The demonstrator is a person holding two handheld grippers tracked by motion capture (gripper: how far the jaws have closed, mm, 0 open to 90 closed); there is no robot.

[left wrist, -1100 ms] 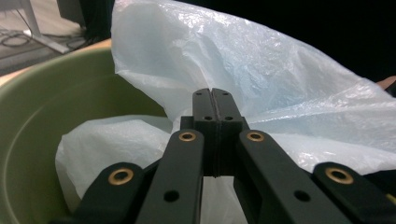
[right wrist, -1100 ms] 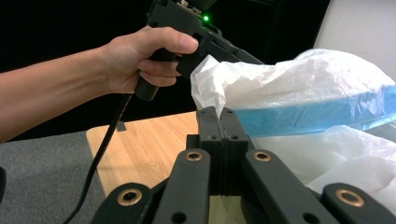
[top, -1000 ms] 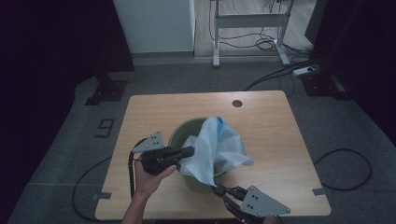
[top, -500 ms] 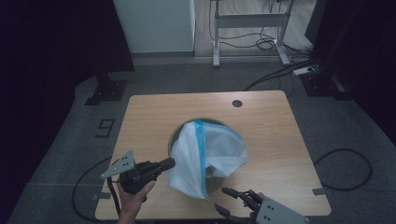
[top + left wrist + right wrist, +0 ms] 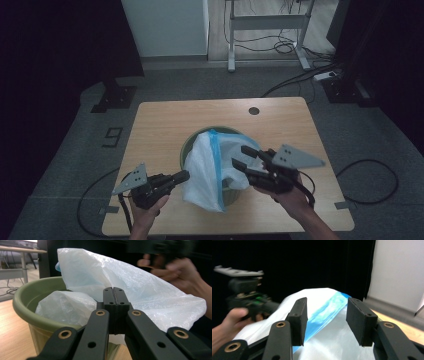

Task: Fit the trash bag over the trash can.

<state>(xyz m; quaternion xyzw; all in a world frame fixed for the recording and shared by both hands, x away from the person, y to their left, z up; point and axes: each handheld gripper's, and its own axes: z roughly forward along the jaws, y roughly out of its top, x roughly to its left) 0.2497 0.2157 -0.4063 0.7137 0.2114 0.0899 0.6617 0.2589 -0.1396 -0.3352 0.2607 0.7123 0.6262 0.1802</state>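
Note:
A green bin (image 5: 186, 150) stands mid-table with a white plastic bag (image 5: 207, 170) in it; the bag has a blue strip (image 5: 216, 155). The bag spills over the bin's near rim. My left gripper (image 5: 184, 175) is shut at the bag's left edge, apparently pinching the film. In the left gripper view the closed jaws (image 5: 116, 293) sit in front of the bag (image 5: 100, 275) and the bin (image 5: 22, 305). My right gripper (image 5: 245, 156) is open over the bag's right side. In the right gripper view the blue strip (image 5: 329, 306) runs between its jaws (image 5: 325, 315).
The wooden table (image 5: 160, 120) has a round cable hole (image 5: 254, 110) near its far edge. A black cable (image 5: 370, 200) loops on the floor at the right. A metal desk frame (image 5: 270, 22) stands beyond the table.
The right gripper has come up from the table's near edge to the bag's right side. The left gripper drew the bag's edge down and left over the rim, then held there.

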